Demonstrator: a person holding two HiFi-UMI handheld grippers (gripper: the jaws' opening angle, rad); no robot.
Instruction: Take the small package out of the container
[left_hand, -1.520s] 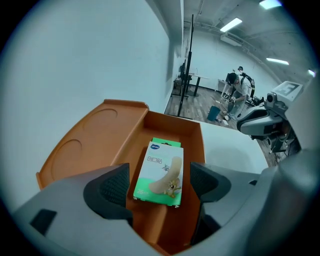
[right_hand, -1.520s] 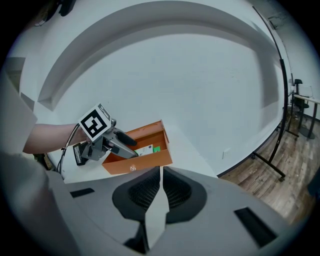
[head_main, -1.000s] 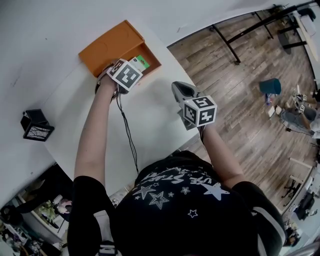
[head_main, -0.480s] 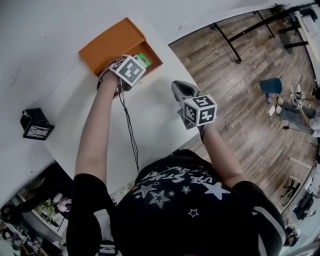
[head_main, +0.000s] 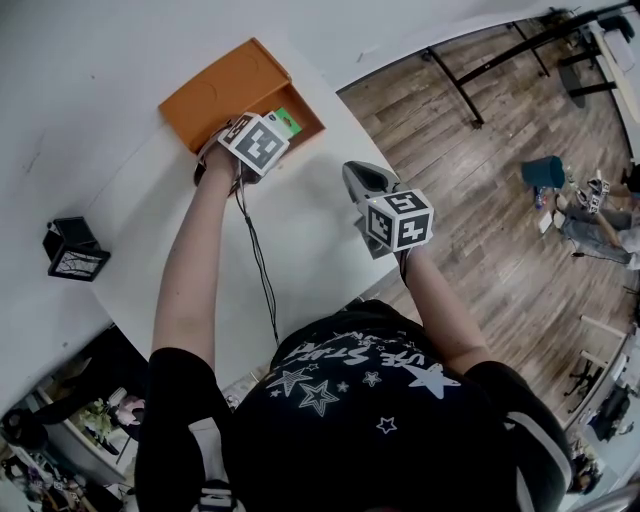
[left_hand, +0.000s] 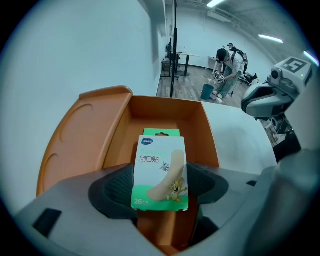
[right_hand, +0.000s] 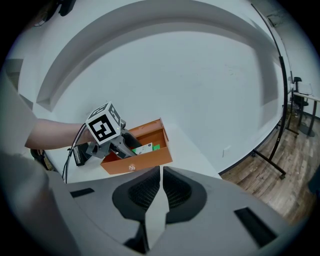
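The small package, a white and green plaster box, stands upright between the pads of my left gripper, which is shut on it. It hangs over the near end of the open orange container. In the head view the left gripper is at the container, with the package's green edge showing beside the marker cube. My right gripper hovers over the white table, to the right, jaws shut on nothing. The right gripper view shows its own jaws closed, with the container and package beyond.
A black wire holder sits at the table's left. A cable trails from the left gripper toward the person. The table's right edge drops to a wooden floor. A lid leans off the container's left side.
My left gripper has shifted slightly up and right at the container, still holding the package. The right gripper has stayed still.
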